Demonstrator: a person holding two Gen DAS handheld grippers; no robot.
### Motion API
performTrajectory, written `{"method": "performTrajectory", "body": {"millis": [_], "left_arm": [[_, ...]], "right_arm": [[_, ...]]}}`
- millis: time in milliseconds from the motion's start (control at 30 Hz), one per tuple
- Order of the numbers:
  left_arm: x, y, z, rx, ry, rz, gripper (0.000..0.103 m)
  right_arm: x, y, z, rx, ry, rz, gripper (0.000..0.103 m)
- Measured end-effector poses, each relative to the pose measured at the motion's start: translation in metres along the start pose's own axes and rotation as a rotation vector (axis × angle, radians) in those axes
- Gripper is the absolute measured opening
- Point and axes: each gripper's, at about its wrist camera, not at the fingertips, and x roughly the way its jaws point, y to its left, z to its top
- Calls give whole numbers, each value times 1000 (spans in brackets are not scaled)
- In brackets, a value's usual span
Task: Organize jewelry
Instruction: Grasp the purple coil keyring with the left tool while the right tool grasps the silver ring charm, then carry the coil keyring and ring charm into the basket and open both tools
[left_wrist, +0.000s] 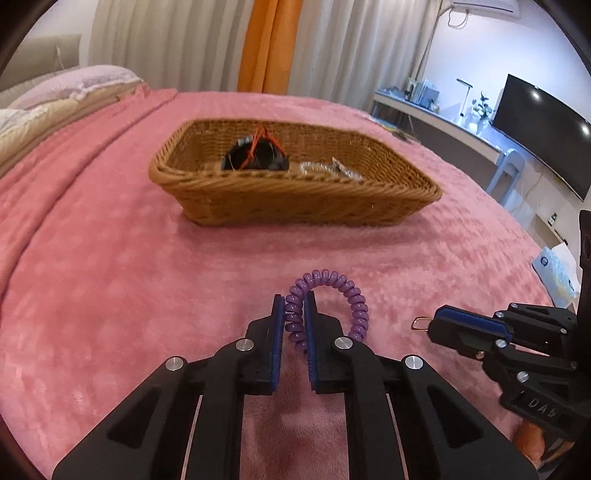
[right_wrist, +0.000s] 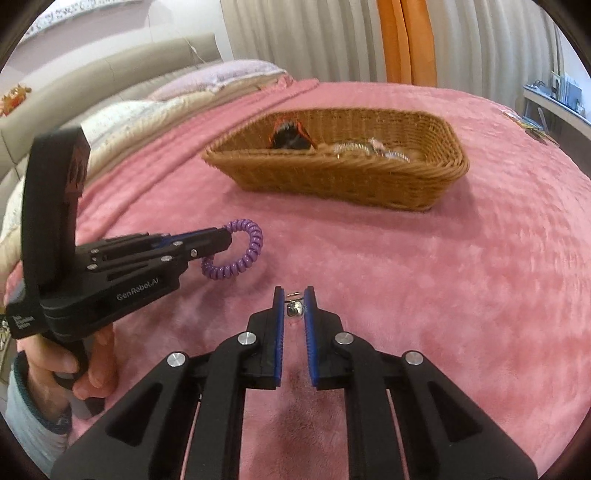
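My left gripper (left_wrist: 294, 299) is shut on a purple coiled bracelet (left_wrist: 354, 295), whose loop arches out to the right just above the pink blanket. In the right wrist view the same left gripper (right_wrist: 227, 236) comes in from the left with the bracelet (right_wrist: 251, 247) at its tip. My right gripper (right_wrist: 294, 293) is shut on a small silver piece of jewelry (right_wrist: 294, 308). Seen from the left wrist, a gold wire loop (left_wrist: 419, 325) sticks out of the right gripper (left_wrist: 434, 323). A wicker basket (left_wrist: 295, 206) (right_wrist: 351, 181) stands farther back on the bed.
The basket holds a black item with a red cord (left_wrist: 255, 155) and silvery jewelry (left_wrist: 325, 170). Pillows (right_wrist: 207, 79) lie at the bed's far left. A desk with a monitor (left_wrist: 546, 125) stands off to the right. A hand (right_wrist: 88, 365) grips the left tool's handle.
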Motion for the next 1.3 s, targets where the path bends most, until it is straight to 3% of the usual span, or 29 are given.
{"method": "performTrajectory", "body": {"millis": [333,533,800,1000,1300], "left_arm": [[-20,-4,11,-10,-67,-16,9],[-53,-9,34,-17,-133,-21,9],[-89,-10,96,15,-244,22,9],[-56,4,133,-20,-228,21,9],[29,47,161,-96,-172,74,9]], "right_arm": [[-28,-17,17,101,-70,92,9],[-62,-9,41,77,-119,60,9],[-88,-1,103,7,-216,-15,9],[-61,-8,148,-4,-252,-30,9],[31,-47,182,85,-212,-96,9]]}}
